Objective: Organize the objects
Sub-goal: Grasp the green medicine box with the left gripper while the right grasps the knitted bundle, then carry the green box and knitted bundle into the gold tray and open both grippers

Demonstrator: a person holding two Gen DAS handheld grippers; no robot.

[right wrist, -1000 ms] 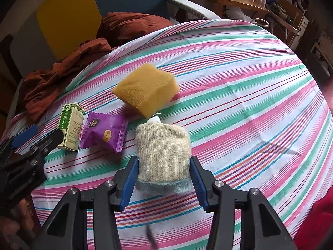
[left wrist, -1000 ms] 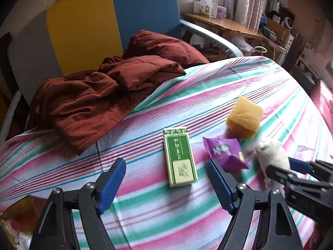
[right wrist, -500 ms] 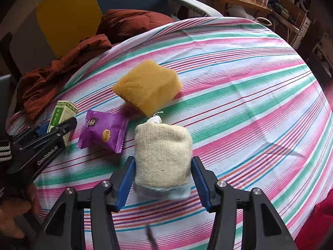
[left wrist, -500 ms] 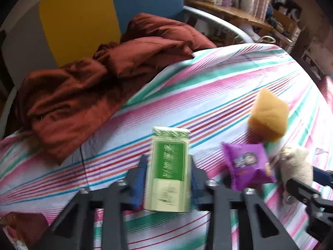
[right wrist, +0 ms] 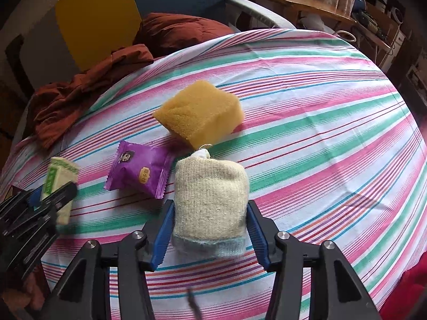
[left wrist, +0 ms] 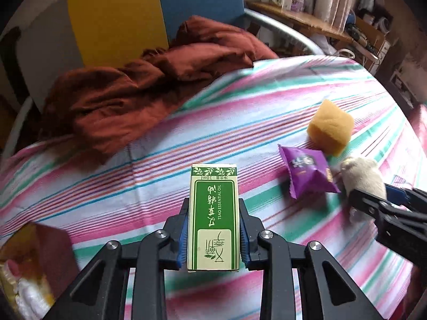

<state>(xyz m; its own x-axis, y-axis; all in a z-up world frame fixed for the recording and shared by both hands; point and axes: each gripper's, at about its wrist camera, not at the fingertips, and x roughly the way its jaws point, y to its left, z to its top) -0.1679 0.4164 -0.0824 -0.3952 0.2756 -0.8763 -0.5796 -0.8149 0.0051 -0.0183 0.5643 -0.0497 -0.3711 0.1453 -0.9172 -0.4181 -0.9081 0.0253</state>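
My left gripper [left wrist: 213, 224] is shut on a green essential-oil box [left wrist: 213, 213] and holds it lengthwise between the fingers, raised off the striped cloth [left wrist: 267, 101]. It also shows in the right wrist view [right wrist: 60, 184]. My right gripper [right wrist: 209, 229] is shut on a beige knitted pouch [right wrist: 210, 197], which also shows in the left wrist view [left wrist: 363, 176]. A purple snack packet [right wrist: 140, 172] and a yellow sponge [right wrist: 200, 113] lie on the cloth just beyond the pouch.
A rumpled rust-brown quilt [left wrist: 149, 85] lies on the far left of the cloth, against a yellow and blue headboard [left wrist: 117, 18]. A wooden shelf with boxes [left wrist: 293, 5] stands at the back right. A brown box [left wrist: 34, 264] sits at the near left.
My left gripper moved forward, closed on the green box and lifted it. My right gripper stayed shut on the pouch and hardly moved.
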